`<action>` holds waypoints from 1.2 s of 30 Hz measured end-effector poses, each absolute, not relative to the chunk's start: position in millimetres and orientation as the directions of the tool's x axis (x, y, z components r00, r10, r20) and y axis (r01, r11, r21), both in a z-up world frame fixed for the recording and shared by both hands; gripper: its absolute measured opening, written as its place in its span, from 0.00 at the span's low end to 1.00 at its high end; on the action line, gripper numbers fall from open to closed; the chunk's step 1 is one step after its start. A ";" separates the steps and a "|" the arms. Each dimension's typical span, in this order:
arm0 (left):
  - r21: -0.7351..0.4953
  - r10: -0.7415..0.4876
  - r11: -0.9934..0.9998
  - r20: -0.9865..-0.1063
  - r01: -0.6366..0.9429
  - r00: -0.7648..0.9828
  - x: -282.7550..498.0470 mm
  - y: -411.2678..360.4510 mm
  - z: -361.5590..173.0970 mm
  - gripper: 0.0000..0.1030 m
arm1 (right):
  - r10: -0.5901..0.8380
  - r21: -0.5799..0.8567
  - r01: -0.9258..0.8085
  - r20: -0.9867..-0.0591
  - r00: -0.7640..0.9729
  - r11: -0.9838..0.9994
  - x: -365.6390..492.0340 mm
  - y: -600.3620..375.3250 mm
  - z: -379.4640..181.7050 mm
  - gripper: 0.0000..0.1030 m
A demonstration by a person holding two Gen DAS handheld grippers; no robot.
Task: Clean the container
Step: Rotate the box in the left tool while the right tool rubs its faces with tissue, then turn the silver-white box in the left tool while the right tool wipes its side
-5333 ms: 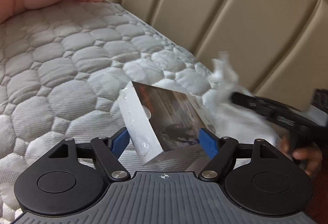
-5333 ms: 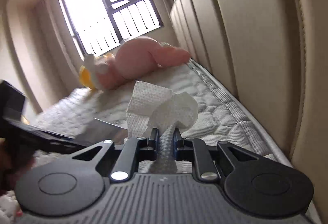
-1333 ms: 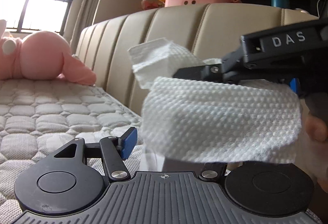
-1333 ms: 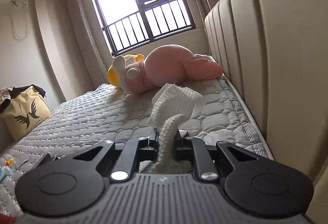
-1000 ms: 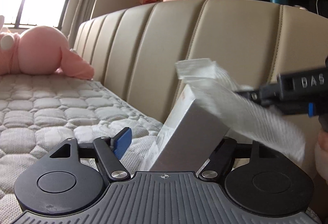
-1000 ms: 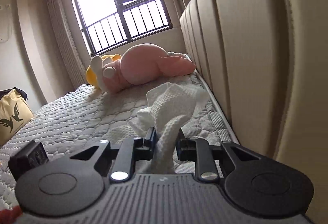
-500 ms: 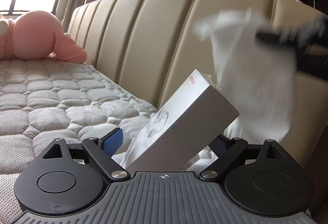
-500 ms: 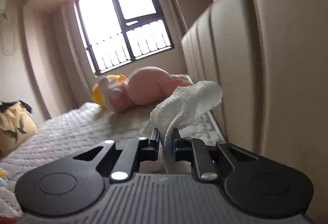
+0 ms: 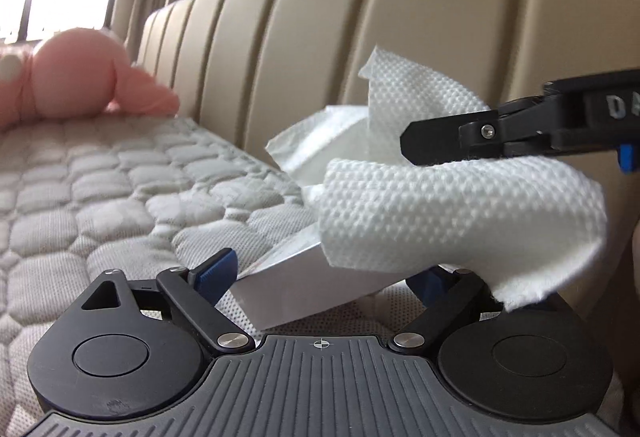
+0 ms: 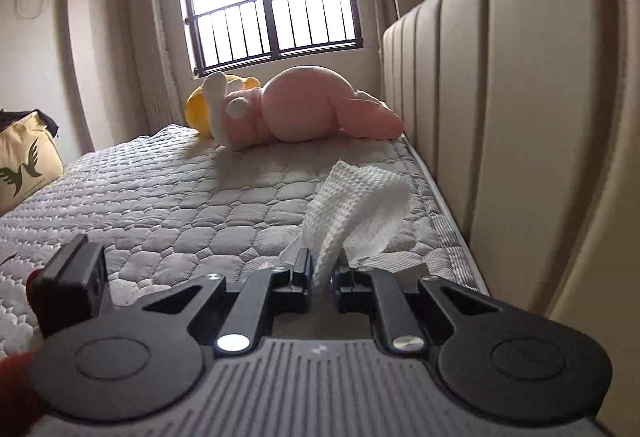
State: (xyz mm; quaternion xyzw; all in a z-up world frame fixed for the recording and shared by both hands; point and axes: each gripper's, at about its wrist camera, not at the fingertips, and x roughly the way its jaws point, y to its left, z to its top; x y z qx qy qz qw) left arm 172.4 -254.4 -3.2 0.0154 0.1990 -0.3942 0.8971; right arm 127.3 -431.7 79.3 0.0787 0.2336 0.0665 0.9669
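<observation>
In the left wrist view my left gripper (image 9: 320, 277) is shut on a grey-white box, the container (image 9: 296, 297), which tilts up and away between the blue pads (image 9: 216, 269). A white paper towel (image 9: 440, 213) drapes over the box's upper part and hides its top. The right gripper's black fingers (image 9: 440, 145) reach in from the right, pressing the towel onto the box. In the right wrist view my right gripper (image 10: 322, 273) is shut on the paper towel (image 10: 360, 205), which fans out ahead of the fingers. The container does not show there.
A quilted grey mattress (image 9: 80, 197) lies below, with a beige padded headboard (image 9: 360, 37) close behind the box. A pink plush toy (image 10: 304, 105) lies at the far end by the window. A yellow bag (image 10: 24, 165) stands at the left.
The right gripper has come down from above the box, and the towel now lies over the box's top. The box stays held in the left gripper, tilted lower.
</observation>
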 end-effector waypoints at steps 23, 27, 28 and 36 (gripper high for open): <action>-0.359 -0.738 0.629 -0.555 0.690 0.384 162.1 -229.9 -9.2 0.95 | 0.247 0.187 -0.170 -0.548 0.799 0.967 161.1 -408.0 41.8 0.14; -0.469 -0.773 0.606 -0.537 0.642 0.336 176.3 -221.8 -11.0 0.98 | 0.103 0.089 -0.064 -0.559 0.823 0.994 156.2 -425.1 38.3 0.14; -0.509 -0.784 0.598 -0.530 0.619 0.322 181.7 -220.5 -11.9 0.98 | 0.062 0.085 -0.017 -0.569 0.820 0.996 155.2 -436.0 34.5 0.14; -0.723 -0.823 0.568 -0.510 0.393 0.250 228.4 -239.8 -15.9 1.00 | 0.066 0.225 0.088 -0.597 0.799 0.970 149.1 -491.0 4.8 0.14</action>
